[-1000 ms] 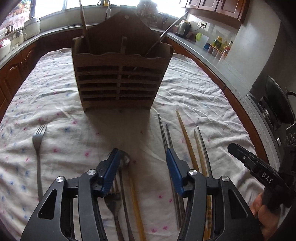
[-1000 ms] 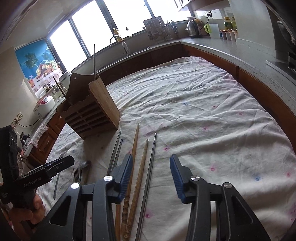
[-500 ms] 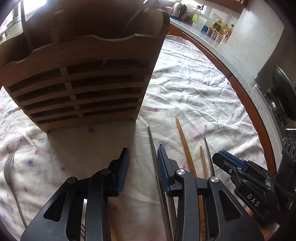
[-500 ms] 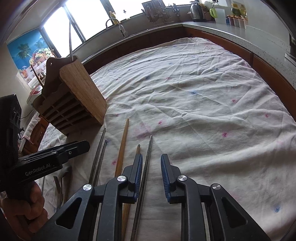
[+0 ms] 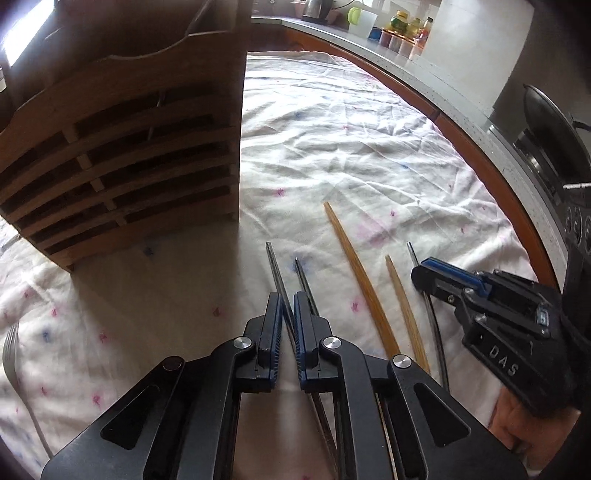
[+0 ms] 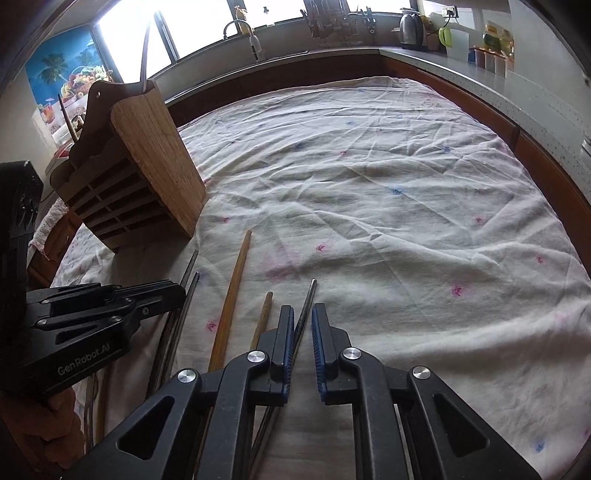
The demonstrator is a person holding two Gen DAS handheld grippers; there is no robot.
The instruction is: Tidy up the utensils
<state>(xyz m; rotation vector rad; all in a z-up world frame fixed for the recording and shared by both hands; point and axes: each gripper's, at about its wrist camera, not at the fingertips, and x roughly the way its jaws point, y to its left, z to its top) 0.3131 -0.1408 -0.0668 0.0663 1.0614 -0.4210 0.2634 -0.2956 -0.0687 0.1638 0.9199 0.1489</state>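
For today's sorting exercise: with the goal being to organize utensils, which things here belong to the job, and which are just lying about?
Belongs to the job:
- wooden holder
- metal chopsticks
- wooden chopsticks
- fork
- left gripper, right gripper, each closing on a metal chopstick

Lying about:
- kettle
- jars
- faucet
- tablecloth

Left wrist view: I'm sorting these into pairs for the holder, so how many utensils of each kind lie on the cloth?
Metal chopsticks: 3
Wooden chopsticks: 2
Fork: 1, at the left edge, only partly in view
Total: 6
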